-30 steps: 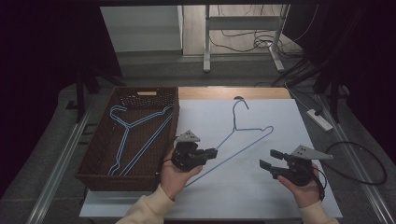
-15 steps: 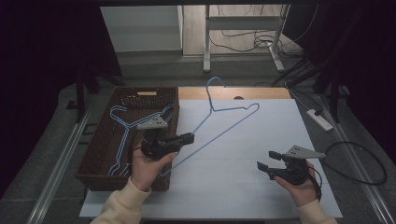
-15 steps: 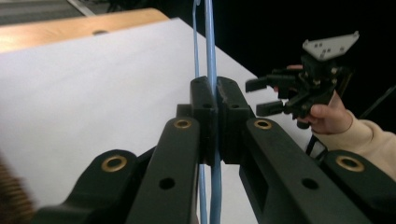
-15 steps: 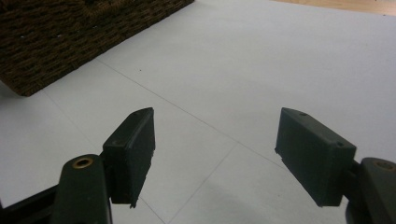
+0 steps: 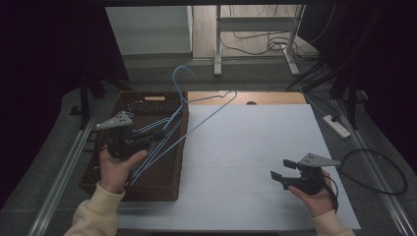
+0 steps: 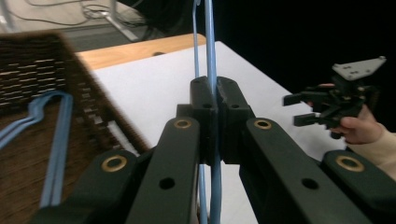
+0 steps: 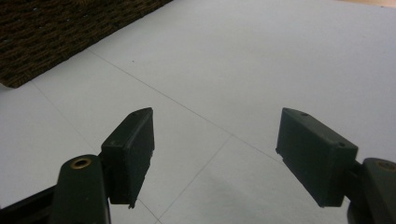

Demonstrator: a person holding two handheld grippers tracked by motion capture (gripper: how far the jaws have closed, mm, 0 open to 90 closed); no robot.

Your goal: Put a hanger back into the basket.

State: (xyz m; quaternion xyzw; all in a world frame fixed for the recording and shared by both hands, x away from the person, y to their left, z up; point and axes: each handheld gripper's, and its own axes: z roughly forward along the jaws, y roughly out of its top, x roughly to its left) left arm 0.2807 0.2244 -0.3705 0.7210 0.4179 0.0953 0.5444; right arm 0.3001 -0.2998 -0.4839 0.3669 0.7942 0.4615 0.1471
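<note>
My left gripper (image 5: 158,134) is shut on the wire of a blue hanger (image 5: 209,114) and holds it tilted in the air above the right rim of the brown wicker basket (image 5: 147,102). The hanger's hook (image 5: 179,74) points up and away. In the left gripper view the jaws pinch the blue wire (image 6: 208,46) between the pads (image 6: 203,100). More blue hangers (image 6: 55,140) lie inside the basket. My right gripper (image 5: 281,170) hovers low over the white sheet (image 5: 246,147) at the front right. Its jaws (image 7: 215,154) have just been opening wider, with nothing between them.
A strip of wooden table top (image 5: 265,97) shows behind the white sheet. A power strip (image 5: 337,126) and a looped black cable (image 5: 378,172) lie on the floor to the right. Metal stand legs (image 5: 217,49) and cables are beyond the table.
The left hand has carried the blue hanger up and to the left, from the white sheet to above the basket. The right hand has stayed where it was.
</note>
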